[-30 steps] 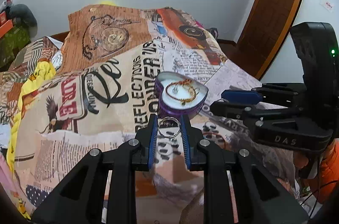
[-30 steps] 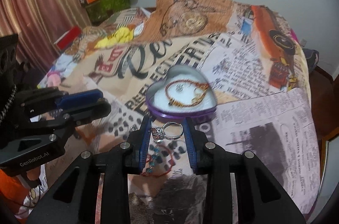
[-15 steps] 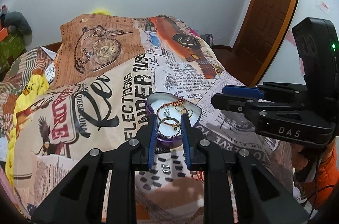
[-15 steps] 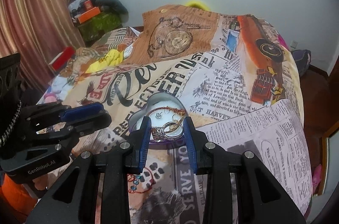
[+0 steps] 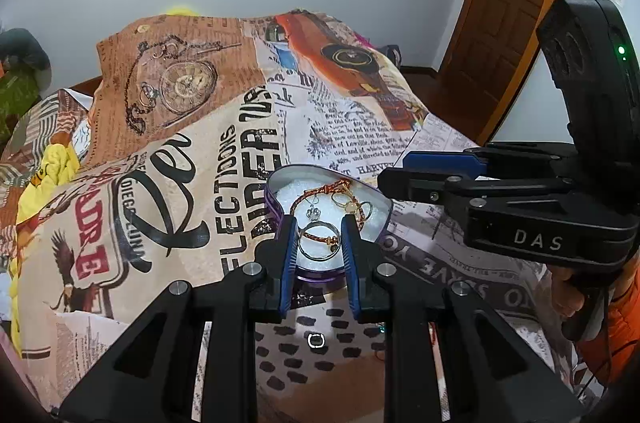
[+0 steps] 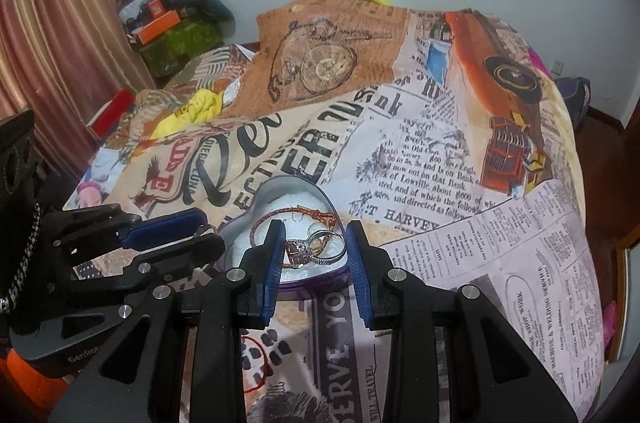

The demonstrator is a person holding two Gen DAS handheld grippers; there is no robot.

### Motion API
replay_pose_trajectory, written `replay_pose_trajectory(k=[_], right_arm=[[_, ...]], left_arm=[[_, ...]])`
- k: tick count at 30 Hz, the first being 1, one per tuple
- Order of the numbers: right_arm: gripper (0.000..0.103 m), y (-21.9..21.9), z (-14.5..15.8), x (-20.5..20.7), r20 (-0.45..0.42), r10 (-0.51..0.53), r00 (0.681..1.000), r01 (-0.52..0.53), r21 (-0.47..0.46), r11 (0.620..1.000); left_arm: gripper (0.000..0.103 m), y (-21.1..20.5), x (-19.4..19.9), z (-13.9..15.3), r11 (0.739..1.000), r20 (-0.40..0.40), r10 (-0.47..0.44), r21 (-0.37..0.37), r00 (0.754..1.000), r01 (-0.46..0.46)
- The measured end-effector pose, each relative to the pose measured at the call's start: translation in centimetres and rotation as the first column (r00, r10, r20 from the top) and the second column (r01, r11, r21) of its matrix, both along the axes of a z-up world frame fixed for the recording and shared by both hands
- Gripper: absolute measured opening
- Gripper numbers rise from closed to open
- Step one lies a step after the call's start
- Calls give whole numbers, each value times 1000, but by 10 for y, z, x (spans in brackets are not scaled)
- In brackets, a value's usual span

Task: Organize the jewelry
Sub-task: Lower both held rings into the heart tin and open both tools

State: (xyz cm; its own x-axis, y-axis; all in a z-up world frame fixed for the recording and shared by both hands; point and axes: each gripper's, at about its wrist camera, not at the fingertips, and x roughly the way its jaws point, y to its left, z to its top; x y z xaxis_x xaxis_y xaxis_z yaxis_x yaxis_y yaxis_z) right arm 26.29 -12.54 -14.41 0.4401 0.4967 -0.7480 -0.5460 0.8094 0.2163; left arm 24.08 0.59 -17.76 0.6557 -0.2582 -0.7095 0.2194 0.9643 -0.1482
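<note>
Your left hand-held gripper (image 5: pixel 319 243) is clamped on a plain silver ring (image 5: pixel 319 241), which sits upright between the 2 blue pads (image 5: pixel 287 255) with each pad pressing its side. The ring hangs over the near end of the heart-shaped purple box (image 5: pixel 276 205), which rests on the bed's newspaper-print bedspread (image 5: pixel 240 151). Inside the box, on its white lining, you can see a red and gold cord bracelet (image 5: pixel 326 189), a small silver pendant (image 5: pixel 314 212) and a gold ring (image 5: pixel 350 205).

Your right hand-held gripper (image 6: pixel 315 251) is clamped on a silver ring with a large stone (image 6: pixel 316 249). The stone end touches the left pad (image 6: pixel 276 255) and the band reaches to the right pad, so the ring lies crosswise between them. It too is held over the near part of the same heart-shaped box (image 6: pixel 312 188), just above the bracelet (image 6: pixel 292 213).

On the bedspread close to you, below the left gripper, a small silver ring (image 5: pixel 315 340) lies flat, apart from the box. In the right wrist view, a thin red cord bracelet (image 6: pixel 256 363) lies on the bedspread behind the left finger, partly hidden. The 2 grippers are side by side, each pointing at the box from the near edge.
</note>
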Motion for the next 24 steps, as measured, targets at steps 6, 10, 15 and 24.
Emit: replay_pose_trajectory(k=[6, 10, 15, 24], right_arm=[[28, 3, -10, 4, -30, 19, 999, -19, -8, 1000], [28, 5, -14, 6, -45, 25, 999, -26, -12, 1000], [28, 6, -18, 9, -52, 32, 998, -33, -16, 999], [29, 12, -17, 6, -46, 46, 998, -48, -41, 998]], left_arm=[[21, -3, 7, -7, 1000, -16, -12, 5, 1000, 12], [21, -6, 9, -10, 1000, -22, -10, 27, 1000, 11], [21, -6, 10, -11, 999, -24, -5, 36, 1000, 6], [21, -4, 9, -12, 999, -31, 4, 44, 1000, -2]])
